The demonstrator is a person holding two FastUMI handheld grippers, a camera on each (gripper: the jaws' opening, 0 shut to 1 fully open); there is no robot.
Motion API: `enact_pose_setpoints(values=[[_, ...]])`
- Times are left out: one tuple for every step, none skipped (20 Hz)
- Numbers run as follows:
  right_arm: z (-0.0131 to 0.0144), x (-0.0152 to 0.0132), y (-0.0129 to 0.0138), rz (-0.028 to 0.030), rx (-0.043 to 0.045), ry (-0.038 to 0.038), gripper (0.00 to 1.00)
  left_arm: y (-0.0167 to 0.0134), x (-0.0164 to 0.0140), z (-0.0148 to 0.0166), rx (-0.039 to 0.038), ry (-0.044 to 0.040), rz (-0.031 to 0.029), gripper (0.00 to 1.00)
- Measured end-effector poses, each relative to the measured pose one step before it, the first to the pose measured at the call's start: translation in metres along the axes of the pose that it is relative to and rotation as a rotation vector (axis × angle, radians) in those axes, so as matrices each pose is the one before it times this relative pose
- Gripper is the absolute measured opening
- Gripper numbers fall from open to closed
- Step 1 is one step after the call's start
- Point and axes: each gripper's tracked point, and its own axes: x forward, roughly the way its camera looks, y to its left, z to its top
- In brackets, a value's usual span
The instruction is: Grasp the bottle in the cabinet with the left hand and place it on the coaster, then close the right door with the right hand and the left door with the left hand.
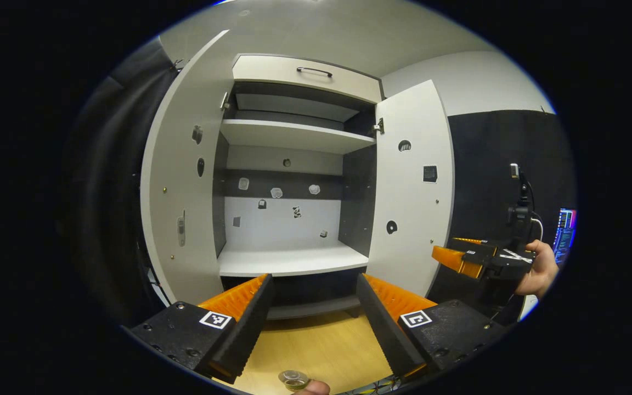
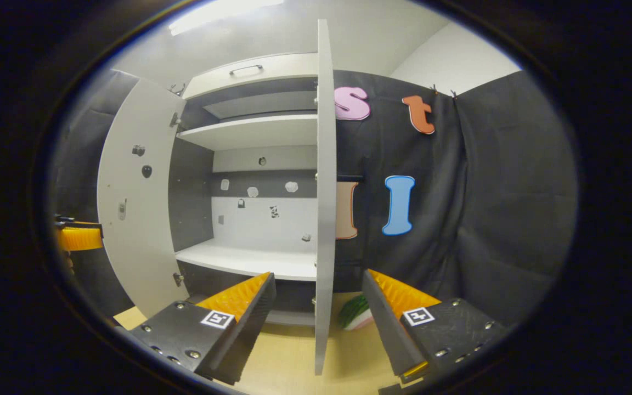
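Observation:
The white cabinet (image 1: 288, 260) stands with both doors swung out and its shelves bare. My left gripper (image 1: 314, 285) is open in front of the lower shelf. At the bottom edge of the left gripper view a round bottle top (image 1: 293, 378) shows on the wooden table, below the fingers, with a fingertip (image 1: 314, 388) beside it. The coaster is hidden. My right gripper (image 2: 319, 277) is open, and the right door (image 2: 324, 192) stands edge-on between its fingers; contact cannot be told. A hand (image 1: 540, 271) holds the right gripper (image 1: 443, 255) beside that door.
The left door (image 1: 181, 181) hangs wide open at the left. A closed drawer with a dark handle (image 1: 314, 71) tops the cabinet. A green-striped, pink-edged object (image 2: 355, 314) lies on the wooden table (image 2: 288, 359) behind the right door. A lit screen (image 1: 565, 233) glows at far right.

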Motion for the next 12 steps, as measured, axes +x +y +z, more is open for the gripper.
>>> enact_pose_setpoints(values=[[0.00829,-0.00524,-0.00100,0.00575,0.00629,-0.03364,0.96,0.00386,-0.00149,-0.00117,-0.00275,0.00189,0.00788,0.95],[0.00736,-0.00323,-0.00502,-0.00107,0.02112,-0.02576,0.96,0.00207,-0.00051,-0.00151,-0.00688,0.00069,0.00005,0.96],[0.00358,-0.00543,-0.00964,-0.00385,0.02642,-0.01013,0.96,-0.00034,-0.00035,-0.00092,-0.00767,0.00033,-0.00505,0.95],[0.00539,-0.00341,-0.01169,-0.01446,0.01815,-0.00699,0.96,0.00012,-0.00067,-0.00131,-0.00182,0.00191,-0.00380,0.95],[0.00338,-0.00281,-0.01555,-0.02461,0.00252,-0.00527,0.96,0.00117,0.00038,-0.00034,0.00347,0.00185,0.00048,0.96],[0.00364,-0.00107,-0.01755,-0.03071,-0.00669,-0.00626,0.96,0.00200,0.00079,0.00124,0.00463,-0.00549,0.00444,0.96],[0.00407,-0.00138,-0.01655,-0.03045,-0.00457,-0.00789,0.96,0.00031,0.00128,0.00355,0.00237,-0.00743,0.00132,0.96],[0.00575,0.00095,-0.01718,-0.03254,0.00397,-0.00875,0.96,0.00019,0.00008,0.00175,0.00118,-0.00309,0.00037,0.92],[0.00490,0.00201,-0.01675,-0.03064,0.01090,-0.00426,0.96,-0.00049,0.00081,0.00359,0.00036,-0.00714,-0.00382,0.95],[0.00518,0.00362,-0.01562,-0.03154,0.01504,-0.01174,0.96,-0.00088,0.00018,0.00236,0.00121,-0.00478,-0.00376,0.96],[0.00358,0.00485,-0.01015,-0.02483,0.01999,-0.00358,0.94,0.00159,0.00093,0.00212,0.00172,-0.00387,0.00293,0.96],[0.00062,0.00825,-0.00859,-0.02510,0.01797,0.00901,0.96,0.00199,0.00016,0.00111,0.00171,-0.00197,0.00304,0.96]])
